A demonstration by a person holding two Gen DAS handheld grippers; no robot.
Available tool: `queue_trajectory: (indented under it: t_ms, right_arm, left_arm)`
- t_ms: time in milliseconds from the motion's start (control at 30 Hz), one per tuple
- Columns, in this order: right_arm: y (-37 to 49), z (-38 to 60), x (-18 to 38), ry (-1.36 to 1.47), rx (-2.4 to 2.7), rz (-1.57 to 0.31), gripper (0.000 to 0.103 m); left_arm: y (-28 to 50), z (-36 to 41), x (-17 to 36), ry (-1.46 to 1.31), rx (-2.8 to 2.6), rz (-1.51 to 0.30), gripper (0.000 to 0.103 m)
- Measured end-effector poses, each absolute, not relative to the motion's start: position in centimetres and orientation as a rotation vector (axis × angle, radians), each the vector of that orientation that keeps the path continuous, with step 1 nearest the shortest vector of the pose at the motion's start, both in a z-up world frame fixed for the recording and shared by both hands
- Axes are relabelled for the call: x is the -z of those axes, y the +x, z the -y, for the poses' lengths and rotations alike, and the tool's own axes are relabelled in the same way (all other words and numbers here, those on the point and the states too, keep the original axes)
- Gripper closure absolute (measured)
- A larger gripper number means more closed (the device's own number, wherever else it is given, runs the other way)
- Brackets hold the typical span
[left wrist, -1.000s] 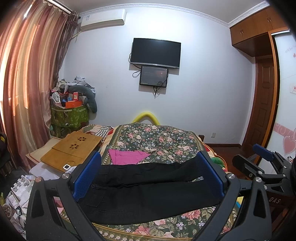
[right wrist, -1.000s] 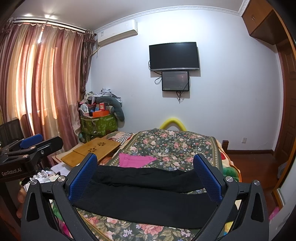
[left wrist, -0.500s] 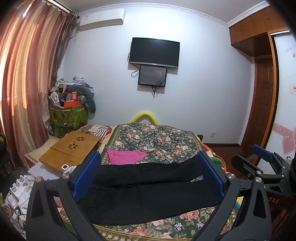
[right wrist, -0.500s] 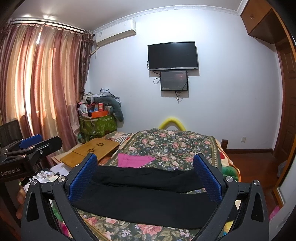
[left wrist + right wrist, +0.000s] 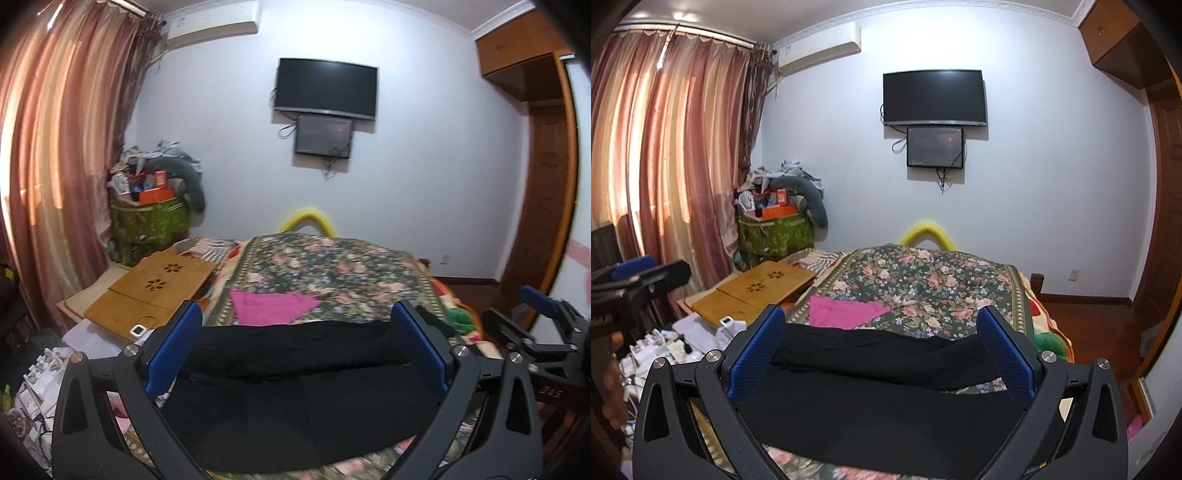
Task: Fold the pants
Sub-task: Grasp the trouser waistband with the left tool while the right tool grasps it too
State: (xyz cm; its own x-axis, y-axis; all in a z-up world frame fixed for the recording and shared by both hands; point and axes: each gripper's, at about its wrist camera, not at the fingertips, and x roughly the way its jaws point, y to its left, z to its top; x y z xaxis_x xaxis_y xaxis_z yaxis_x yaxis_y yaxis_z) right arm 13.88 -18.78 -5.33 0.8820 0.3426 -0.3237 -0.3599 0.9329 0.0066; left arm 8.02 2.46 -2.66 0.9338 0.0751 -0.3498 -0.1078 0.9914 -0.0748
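Black pants (image 5: 295, 391) lie flat across the near end of a bed with a floral cover (image 5: 325, 273), legs pointing right; they also show in the right wrist view (image 5: 879, 398). My left gripper (image 5: 295, 332) is open and empty, held above the pants. My right gripper (image 5: 881, 328) is open and empty, also above the pants. The right gripper shows at the right edge of the left wrist view (image 5: 543, 325). The left gripper shows at the left edge of the right wrist view (image 5: 639, 277).
A pink cloth (image 5: 269, 306) lies on the bed beyond the pants. A wooden lap desk (image 5: 155, 288) sits left of the bed, with clutter on the floor (image 5: 665, 343). A green bin piled with items (image 5: 775, 229) stands by the curtain. A door (image 5: 539, 206) is at right.
Both grippers have moved forward and a little lower toward the pants, which fill more of each view. Both stay open. The pants have not moved.
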Motion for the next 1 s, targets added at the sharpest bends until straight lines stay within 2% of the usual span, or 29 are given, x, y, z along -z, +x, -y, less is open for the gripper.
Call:
queue_trajectory:
  t_ms: [433, 733, 767, 867, 1000]
  right_arm:
    - [23.9, 17.6, 9.8, -0.187, -0.401, -0.499, 0.000]
    - [31.4, 15.8, 14.7, -0.253, -0.448, -0.693, 0.000]
    - [32.2, 15.6, 15.2, -0.264, -0.456, -0.714, 0.000]
    - [34.4, 14.9, 16.7, -0.288, -0.488, -0.766, 0.000]
    - [36.9, 13.6, 18.8, -0.327, -0.537, -0.837, 0.001]
  left_arm:
    - [22.4, -10.2, 8.7, -0.022, -0.199, -0.561, 0.000]
    - [32.0, -17.1, 14.8, -0.109, -0.230, -0.768, 0.000]
    - [32.8, -17.7, 15.6, -0.109, -0.228, -0.792, 0.001]
    - [35.4, -19.6, 18.4, -0.115, -0.215, -0.875, 0.014]
    - [37.7, -21.9, 22.0, -0.142, -0.219, -0.974, 0.017]
